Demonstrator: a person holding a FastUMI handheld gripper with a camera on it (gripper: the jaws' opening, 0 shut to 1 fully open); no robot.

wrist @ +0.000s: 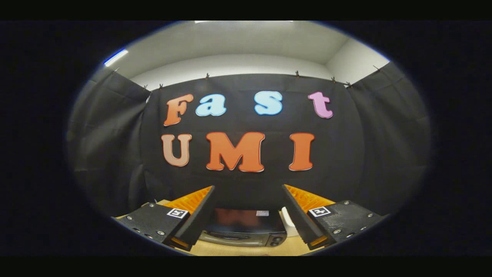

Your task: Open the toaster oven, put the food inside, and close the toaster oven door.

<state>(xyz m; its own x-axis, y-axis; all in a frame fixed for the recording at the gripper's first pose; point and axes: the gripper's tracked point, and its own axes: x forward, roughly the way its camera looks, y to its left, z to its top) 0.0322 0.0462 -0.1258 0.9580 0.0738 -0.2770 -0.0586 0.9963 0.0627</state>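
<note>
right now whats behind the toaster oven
Behind the toaster oven, seen between the open hand-held gripper's fingers, hangs the black cloth wall. A white object stands at its right side, partly covered by a finger; what it is cannot be told.

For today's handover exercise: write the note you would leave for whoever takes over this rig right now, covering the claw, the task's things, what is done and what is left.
Claw: open, fingers spread wide, holding nothing, raised above the table.
Toaster oven: on the table, seen low between the fingers and beyond them; its door looks closed.
A white object stands beside the oven; I cannot tell what it is. I cannot pick out the food from here.
Done: nothing yet, as far as can be seen.
Left: open the door, put the food inside, close the door.
</note>
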